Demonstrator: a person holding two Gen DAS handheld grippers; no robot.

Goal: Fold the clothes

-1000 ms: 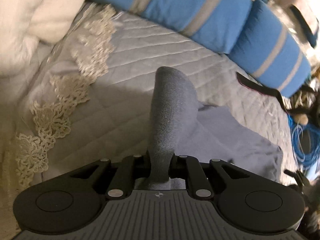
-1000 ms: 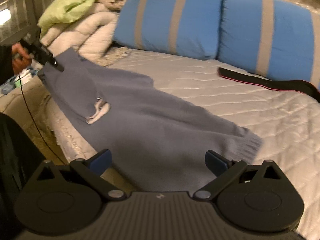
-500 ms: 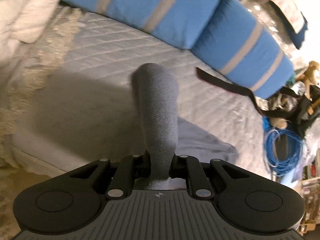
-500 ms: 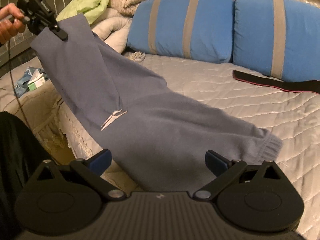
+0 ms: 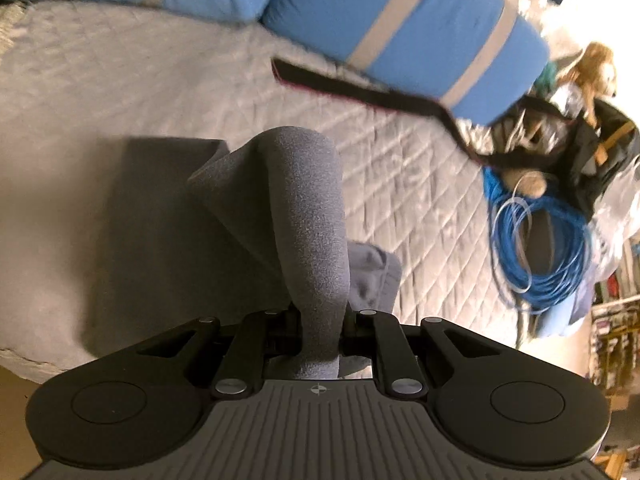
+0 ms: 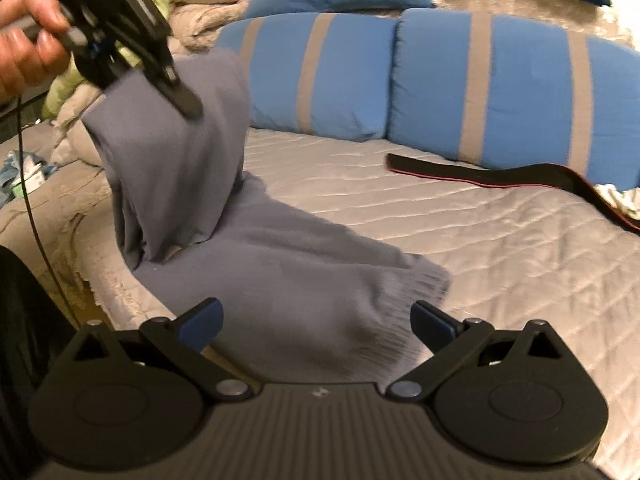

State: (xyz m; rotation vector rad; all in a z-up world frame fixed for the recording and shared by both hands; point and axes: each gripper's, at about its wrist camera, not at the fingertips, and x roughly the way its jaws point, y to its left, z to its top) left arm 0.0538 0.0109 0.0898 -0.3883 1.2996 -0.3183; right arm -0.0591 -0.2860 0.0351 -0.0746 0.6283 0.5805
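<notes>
A grey-blue knit garment (image 6: 288, 272) lies across the near edge of the quilted bed (image 6: 500, 248), its ribbed cuff end (image 6: 420, 284) pointing right. My left gripper (image 5: 320, 320) is shut on one end of the garment (image 5: 304, 208) and holds it lifted above the bed. In the right wrist view that left gripper (image 6: 182, 98) is at upper left in a person's hand (image 6: 24, 40), with the cloth hanging in a fold under it. My right gripper (image 6: 316, 320) stands open just above the garment's near part, its blue pads (image 6: 200, 320) wide apart and not pressing the cloth.
Two blue pillows with grey stripes (image 6: 480, 84) line the back of the bed. A black strap (image 6: 500, 172) lies in front of them. A coil of blue cable (image 5: 540, 236) and a dark bag (image 5: 592, 152) sit past the bed's right side. Heaped bedding (image 6: 200, 12) is at back left.
My left gripper has carried the garment's end up and to the right over the bed, so the cloth now doubles over itself. The right gripper rose slightly and stayed open.
</notes>
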